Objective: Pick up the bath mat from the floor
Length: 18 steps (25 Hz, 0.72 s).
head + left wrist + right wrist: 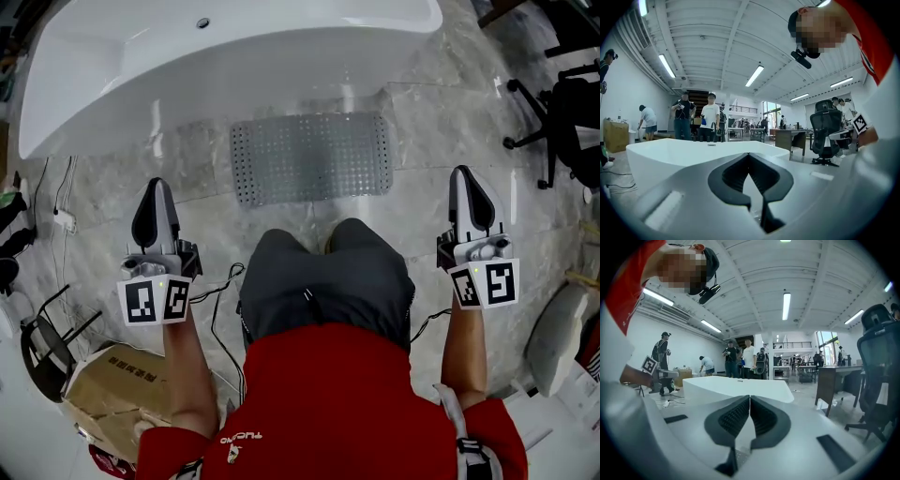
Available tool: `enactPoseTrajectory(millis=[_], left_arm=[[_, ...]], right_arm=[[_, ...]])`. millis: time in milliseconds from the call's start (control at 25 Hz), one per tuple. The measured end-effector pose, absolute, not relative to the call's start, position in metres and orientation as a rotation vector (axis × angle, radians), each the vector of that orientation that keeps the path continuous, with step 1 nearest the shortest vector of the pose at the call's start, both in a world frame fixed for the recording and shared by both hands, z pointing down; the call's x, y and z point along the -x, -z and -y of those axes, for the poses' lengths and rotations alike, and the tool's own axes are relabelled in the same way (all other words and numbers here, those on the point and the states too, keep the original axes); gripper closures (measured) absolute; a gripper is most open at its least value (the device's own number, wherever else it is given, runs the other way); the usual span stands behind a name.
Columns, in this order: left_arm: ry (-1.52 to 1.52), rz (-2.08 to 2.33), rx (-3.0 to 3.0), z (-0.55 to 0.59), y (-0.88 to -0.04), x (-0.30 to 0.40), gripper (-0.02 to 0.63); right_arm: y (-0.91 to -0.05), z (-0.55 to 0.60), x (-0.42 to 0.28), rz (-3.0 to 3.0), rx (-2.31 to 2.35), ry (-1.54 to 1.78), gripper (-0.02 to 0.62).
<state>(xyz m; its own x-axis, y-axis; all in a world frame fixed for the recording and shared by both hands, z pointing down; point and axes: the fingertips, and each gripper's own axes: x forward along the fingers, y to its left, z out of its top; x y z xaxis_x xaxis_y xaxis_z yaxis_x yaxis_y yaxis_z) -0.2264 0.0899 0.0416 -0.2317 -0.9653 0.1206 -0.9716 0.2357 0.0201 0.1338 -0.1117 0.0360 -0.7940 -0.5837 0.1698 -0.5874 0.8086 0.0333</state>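
Note:
A grey perforated bath mat (311,157) lies flat on the marble floor in front of the white bathtub (216,66), just beyond the person's knees. My left gripper (155,192) is held out to the mat's left, shut and empty. My right gripper (463,180) hovers to the mat's right, also shut with nothing in it. In the left gripper view the closed jaws (749,155) point level at the bathtub (693,150). The right gripper view shows its closed jaws (749,398) facing the bathtub (736,387) too. Neither gripper view shows the mat.
Office chairs (562,103) stand at the right. A cardboard box (112,389) and cables (220,291) lie at the lower left, with a black stand (47,342) beside them. Several people (698,122) stand beyond the tub, and desks (834,380) sit further back.

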Motion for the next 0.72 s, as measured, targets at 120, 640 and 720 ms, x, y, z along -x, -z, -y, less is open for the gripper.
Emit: enactPoseTrajectory(millis=[120, 640, 720], left_arm=[[-0.092, 2.387, -1.869, -0.081, -0.076, 0.233, 0.601], [-0.128, 2.369, -1.824, -0.061, -0.212, 0.256, 0.601], [-0.124, 2.371, -1.822, -0.061, -0.23, 0.26, 0.601]], right_arm=[[-0.069, 0.123, -0.128, 2.821, -0.923, -0.025, 0.594], [-0.193, 0.16, -0.112, 2.779, -0.926, -0.043, 0.594], [-0.21, 0.16, -0.108, 2.78, -0.919, -0.03, 0.594]])
